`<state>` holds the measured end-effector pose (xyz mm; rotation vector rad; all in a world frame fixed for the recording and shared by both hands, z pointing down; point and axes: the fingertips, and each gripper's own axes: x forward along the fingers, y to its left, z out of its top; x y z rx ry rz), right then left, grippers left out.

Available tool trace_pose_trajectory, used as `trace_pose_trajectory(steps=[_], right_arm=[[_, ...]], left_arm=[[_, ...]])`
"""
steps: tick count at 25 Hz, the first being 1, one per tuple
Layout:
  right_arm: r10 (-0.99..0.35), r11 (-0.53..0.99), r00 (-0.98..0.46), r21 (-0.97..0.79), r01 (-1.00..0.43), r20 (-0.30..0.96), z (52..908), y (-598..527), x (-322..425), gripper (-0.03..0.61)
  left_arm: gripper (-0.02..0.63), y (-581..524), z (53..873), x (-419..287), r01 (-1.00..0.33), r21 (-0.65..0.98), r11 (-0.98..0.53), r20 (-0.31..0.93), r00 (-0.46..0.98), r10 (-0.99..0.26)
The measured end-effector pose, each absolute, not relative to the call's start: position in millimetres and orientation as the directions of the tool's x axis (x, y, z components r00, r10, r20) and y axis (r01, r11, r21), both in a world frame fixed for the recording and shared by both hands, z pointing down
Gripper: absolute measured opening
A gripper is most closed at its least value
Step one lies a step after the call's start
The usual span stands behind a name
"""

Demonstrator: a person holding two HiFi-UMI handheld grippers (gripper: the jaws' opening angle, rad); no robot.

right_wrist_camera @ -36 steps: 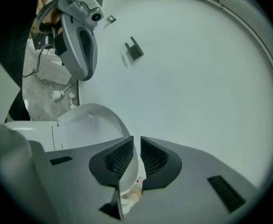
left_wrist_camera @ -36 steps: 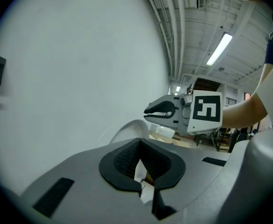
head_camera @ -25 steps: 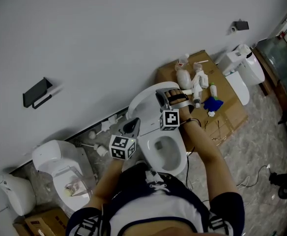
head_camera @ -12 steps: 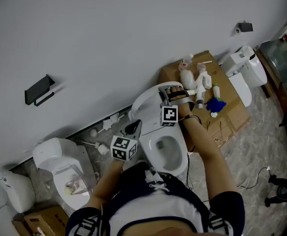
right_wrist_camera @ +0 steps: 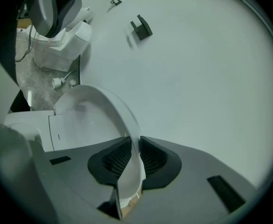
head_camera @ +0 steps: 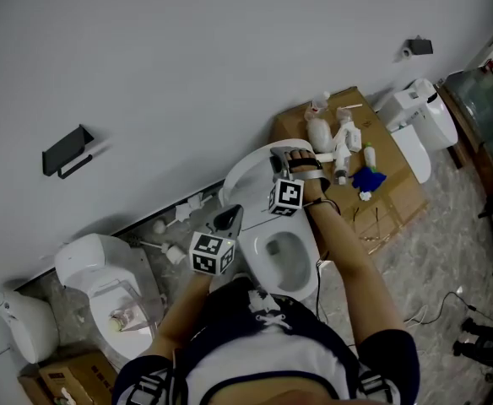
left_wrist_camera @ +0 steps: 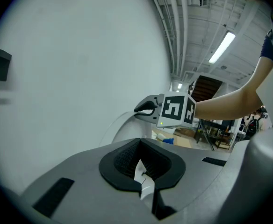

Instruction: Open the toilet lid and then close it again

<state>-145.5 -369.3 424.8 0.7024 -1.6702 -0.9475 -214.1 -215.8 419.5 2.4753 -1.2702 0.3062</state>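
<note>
Against the grey wall, the white toilet lid stands raised

toilet lid: white | right gripper cube: black-white squares | rag: seemingly blue

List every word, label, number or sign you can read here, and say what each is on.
No text is readable in any view.
Marker cube near the toilet lid: black-and-white square pattern only, no letters.
Second marker cube: the same.
Small dark mark on the toilet body: too small to read.
Bottles on the cardboard: labels too small.
</note>
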Motion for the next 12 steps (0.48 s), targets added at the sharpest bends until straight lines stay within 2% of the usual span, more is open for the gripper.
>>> trace_pose_trajectory(steps=[12], right_arm=[[-0.812, 0.508, -0.335, 0.861, -0.002, 0.478, 423.2, -337.3, -132.4, 0.051]], left_arm=[[0.006, -197.0, 420.0, -198.0, -0.828, 0.201, -0.524, 0.344, 0.560, -0.753]])
